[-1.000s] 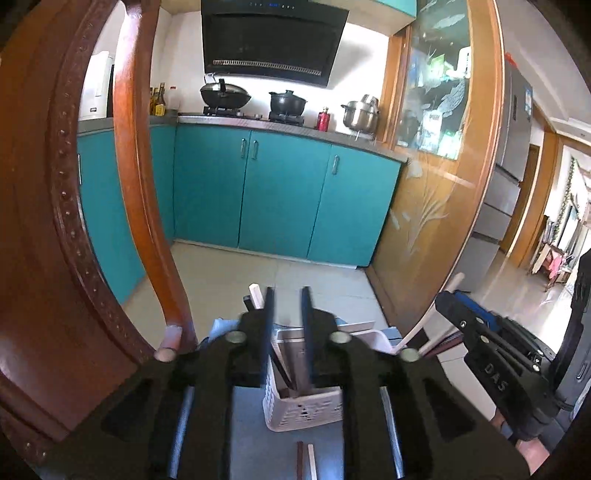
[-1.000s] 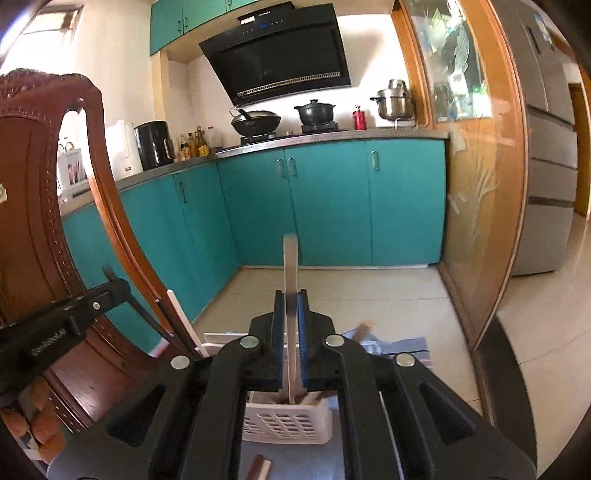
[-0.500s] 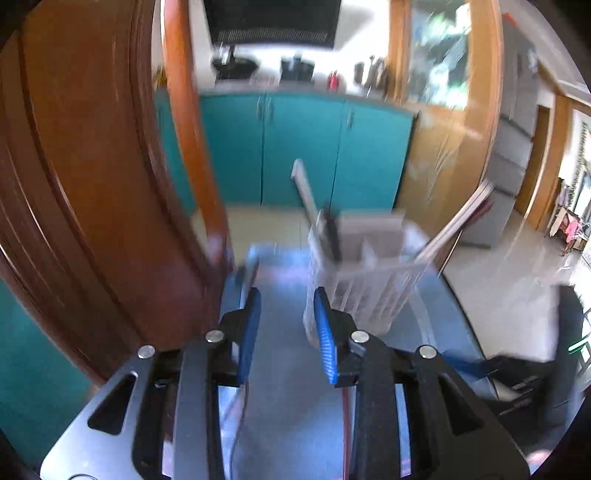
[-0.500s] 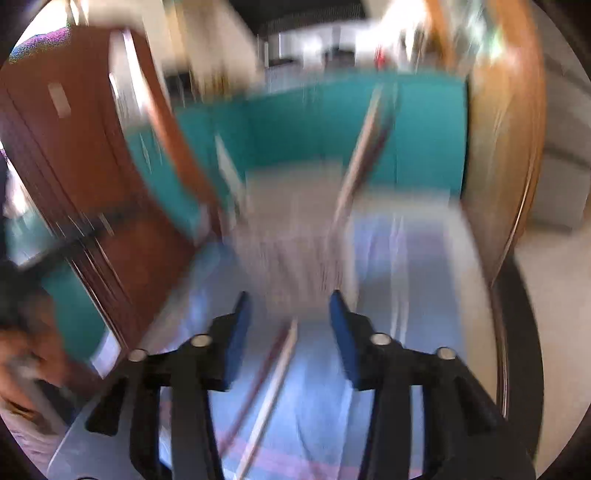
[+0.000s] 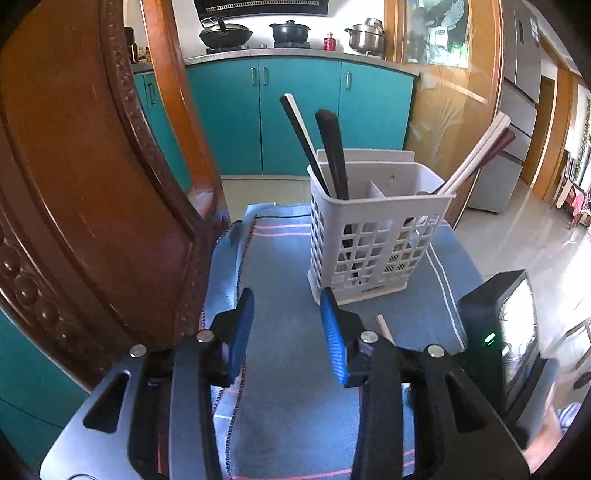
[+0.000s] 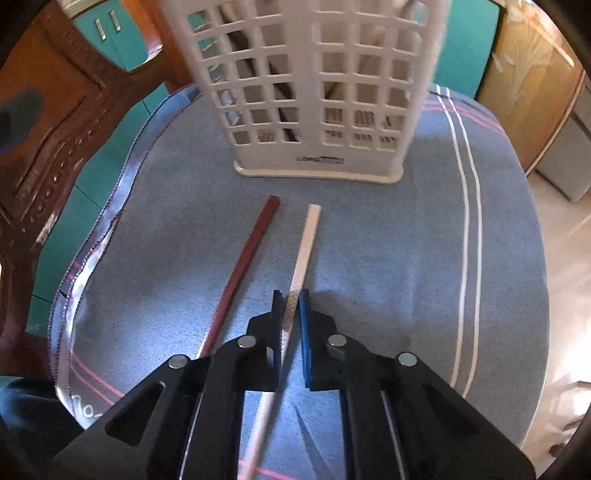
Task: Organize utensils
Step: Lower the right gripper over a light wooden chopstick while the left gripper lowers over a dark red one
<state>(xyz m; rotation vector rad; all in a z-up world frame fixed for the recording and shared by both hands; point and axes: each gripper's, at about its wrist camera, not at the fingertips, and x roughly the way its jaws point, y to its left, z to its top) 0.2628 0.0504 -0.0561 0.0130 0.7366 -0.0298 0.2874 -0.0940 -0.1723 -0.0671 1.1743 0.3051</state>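
I'm now closing my right gripper (image 6: 290, 295) on the white chopstick (image 6: 306, 236) lying ahead, short of the caddy (image 6: 317, 162); previous stick dropped in. Left gripper (image 5: 286, 308) is hanging wide open, empty.

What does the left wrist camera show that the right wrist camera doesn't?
Only the left wrist view shows the open left hand-held gripper, the chopstick tops sticking out of the basket, and the kitchen counter with pots. Only the right wrist view shows the right hand-held gripper closed around the white chopstick, with the red chopstick lying beside it. Both show the white basket on the blue cloth.
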